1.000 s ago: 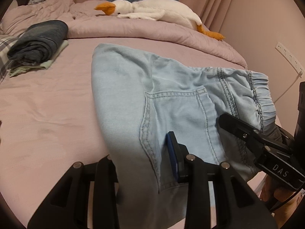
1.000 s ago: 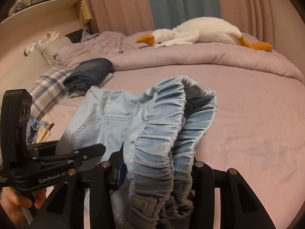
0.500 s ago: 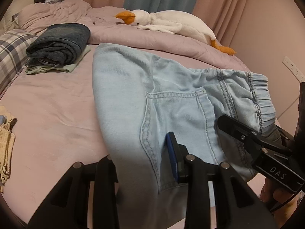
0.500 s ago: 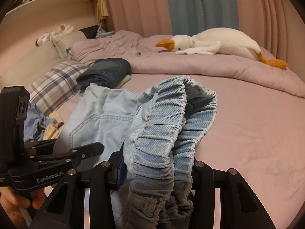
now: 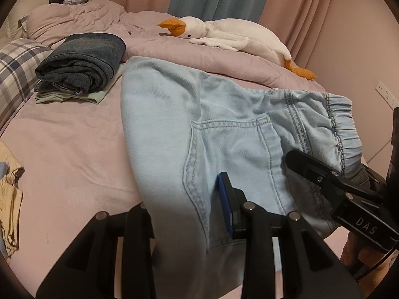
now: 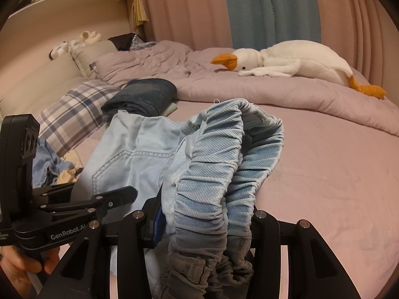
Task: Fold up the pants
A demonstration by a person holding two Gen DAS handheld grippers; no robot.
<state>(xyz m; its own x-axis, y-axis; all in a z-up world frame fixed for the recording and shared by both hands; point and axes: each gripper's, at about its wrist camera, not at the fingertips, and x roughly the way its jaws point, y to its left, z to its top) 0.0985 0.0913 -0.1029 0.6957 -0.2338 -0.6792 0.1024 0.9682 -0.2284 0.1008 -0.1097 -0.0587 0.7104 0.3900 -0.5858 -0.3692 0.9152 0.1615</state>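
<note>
Light blue denim pants (image 5: 224, 129) hang spread over the pink bed, back pocket facing me. My left gripper (image 5: 184, 211) is shut on the cloth below the pocket; its blue pad (image 5: 225, 199) presses the fabric and the other finger is hidden behind it. In the right wrist view my right gripper (image 6: 204, 214) is shut on the bunched elastic waistband (image 6: 224, 164). Each gripper shows in the other's view: the right gripper (image 5: 324, 174) at the waistband end, the left gripper (image 6: 109, 199) lower left with a hand under it.
A folded stack of dark jeans (image 5: 82, 62) lies at the back left on the bed sheet (image 5: 62, 149). A white goose plush (image 5: 232, 35) rests on the duvet. A plaid pillow (image 5: 15, 69) and loose clothes (image 5: 10, 194) are at the left edge. A wall socket (image 5: 385, 94) is on the right.
Both grippers have carried the pants sideways toward the pillow end; the jeans stack and the goose have slid rightward in both views. Both grips on the cloth look unchanged.
</note>
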